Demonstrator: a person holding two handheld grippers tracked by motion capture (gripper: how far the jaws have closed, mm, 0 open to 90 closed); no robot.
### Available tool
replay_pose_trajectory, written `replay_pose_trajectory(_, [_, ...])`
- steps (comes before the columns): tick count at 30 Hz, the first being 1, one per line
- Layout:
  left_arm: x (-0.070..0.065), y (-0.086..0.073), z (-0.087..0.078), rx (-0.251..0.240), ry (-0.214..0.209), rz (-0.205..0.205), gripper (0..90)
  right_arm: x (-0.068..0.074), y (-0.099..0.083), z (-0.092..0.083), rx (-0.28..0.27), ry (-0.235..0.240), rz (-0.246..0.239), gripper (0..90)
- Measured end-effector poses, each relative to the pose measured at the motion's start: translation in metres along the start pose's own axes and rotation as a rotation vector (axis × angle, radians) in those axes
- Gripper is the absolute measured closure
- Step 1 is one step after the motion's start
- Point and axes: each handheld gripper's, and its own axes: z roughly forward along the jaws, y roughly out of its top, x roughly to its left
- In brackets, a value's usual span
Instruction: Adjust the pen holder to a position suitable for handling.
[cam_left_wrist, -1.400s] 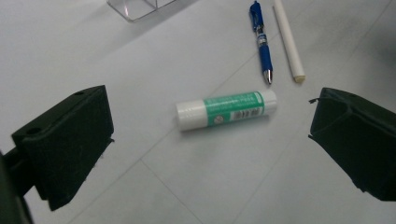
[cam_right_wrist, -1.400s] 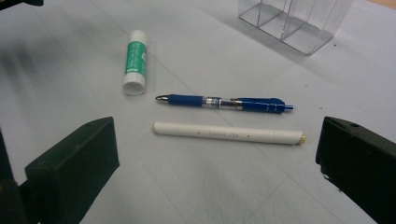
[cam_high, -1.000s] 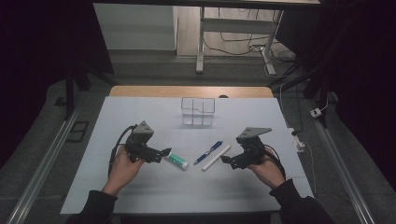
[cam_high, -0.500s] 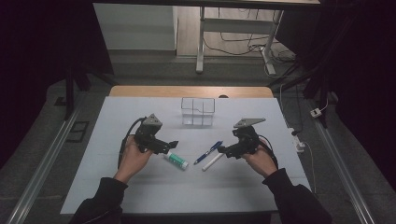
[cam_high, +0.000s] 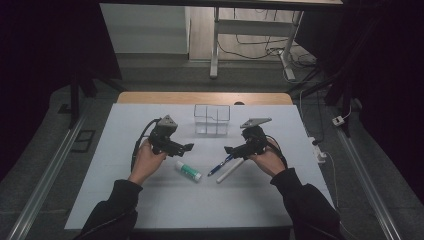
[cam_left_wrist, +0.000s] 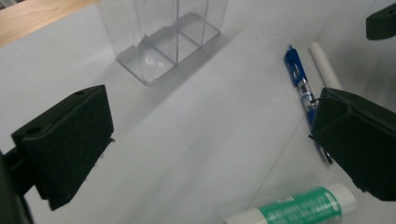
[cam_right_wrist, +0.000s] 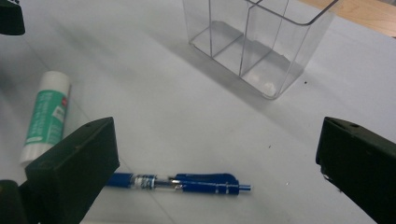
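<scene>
A clear divided organizer (cam_high: 212, 120) stands upright at the back middle of the white table (cam_high: 125, 200). In front of it lie a green-and-white glue stick (cam_high: 188, 171), a blue pen (cam_high: 220, 165) and a white pen (cam_high: 231, 170). My left gripper (cam_high: 187, 147) hovers open just above and left of the glue stick (cam_left_wrist: 299, 210), with the blue pen (cam_left_wrist: 299, 84) beyond its right jaw. My right gripper (cam_high: 230, 149) is open over the blue pen (cam_right_wrist: 187, 182), with nothing between its jaws. The organizer (cam_right_wrist: 259, 42) lies ahead of it.
A wooden strip (cam_high: 200, 97) borders the table's far edge. Beyond it a desk frame and cables (cam_high: 260, 45) sit on the floor. A metal rail (cam_high: 45, 180) runs along the left side, and a white plug (cam_high: 340, 120) lies at the right.
Both hands have moved forward and inward from the table's front. The two grippers now sit closer to the pens, the glue stick and the organizer. Nothing on the table has shifted.
</scene>
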Motion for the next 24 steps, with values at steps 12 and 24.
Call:
replay_pose_trajectory(12, [0.01, 0.011, 0.025, 0.019, 0.025, -0.006, 0.0, -0.015, 0.009, 0.019, 0.027, -0.019, 0.012, 0.0])
replay_pose_trajectory(24, [0.024, 0.016, 0.036, 0.044, 0.054, 0.02, 20.5, -0.039, 0.017, 0.031, 0.027, -0.046, 0.035, 26.3])
